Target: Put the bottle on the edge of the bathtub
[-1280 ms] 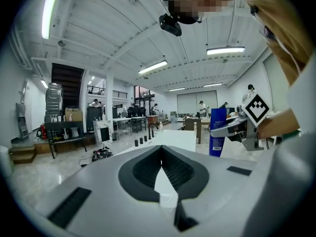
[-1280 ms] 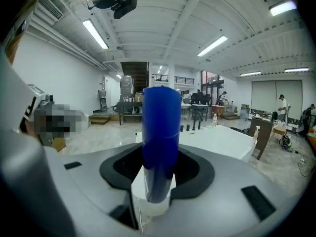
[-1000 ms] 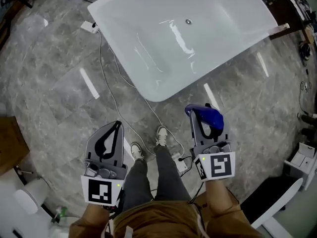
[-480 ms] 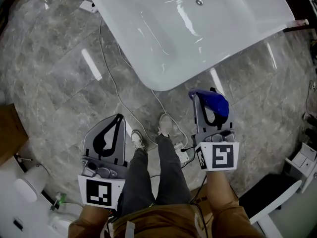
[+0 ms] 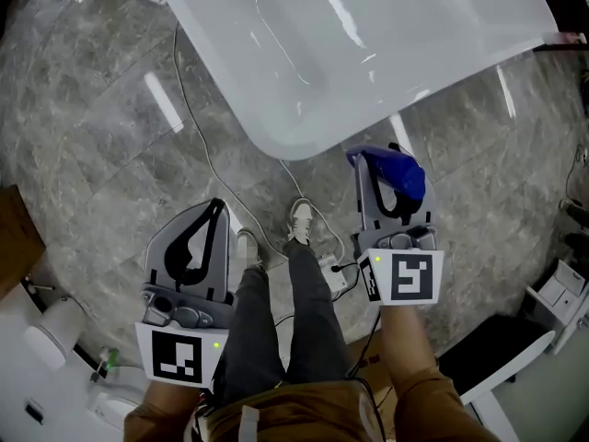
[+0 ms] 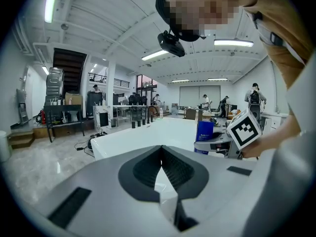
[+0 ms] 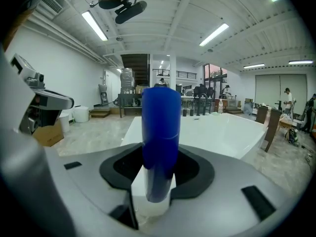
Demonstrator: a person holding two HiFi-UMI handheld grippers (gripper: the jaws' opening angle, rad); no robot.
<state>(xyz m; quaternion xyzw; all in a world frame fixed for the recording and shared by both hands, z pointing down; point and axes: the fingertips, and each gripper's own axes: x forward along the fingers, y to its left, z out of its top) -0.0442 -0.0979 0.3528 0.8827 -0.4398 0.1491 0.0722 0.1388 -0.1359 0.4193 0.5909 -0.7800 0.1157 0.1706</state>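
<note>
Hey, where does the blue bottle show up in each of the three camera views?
Head view: blue bottle right of centre, clamped in the right gripper, just below the white bathtub.
Left gripper view: right of centre, upright.
Right gripper view: dead centre, upright between the jaws.
Shared landmark: the bathtub, also in the left gripper view and the right gripper view.

Grey marbled floor tiles (image 5: 101, 164) fill the head view, with bright ceiling lights reflected in them. A thin white cable (image 5: 204, 159) trails from the upper left down to a white power strip (image 5: 333, 277) at centre, just beside a pale shoe (image 5: 300, 221). A brown cardboard box (image 5: 14, 238) sits at the left edge. In the left gripper view, a dark staircase (image 6: 69, 65) rises at upper left, and people (image 6: 254, 95) stand far off at right.
</note>
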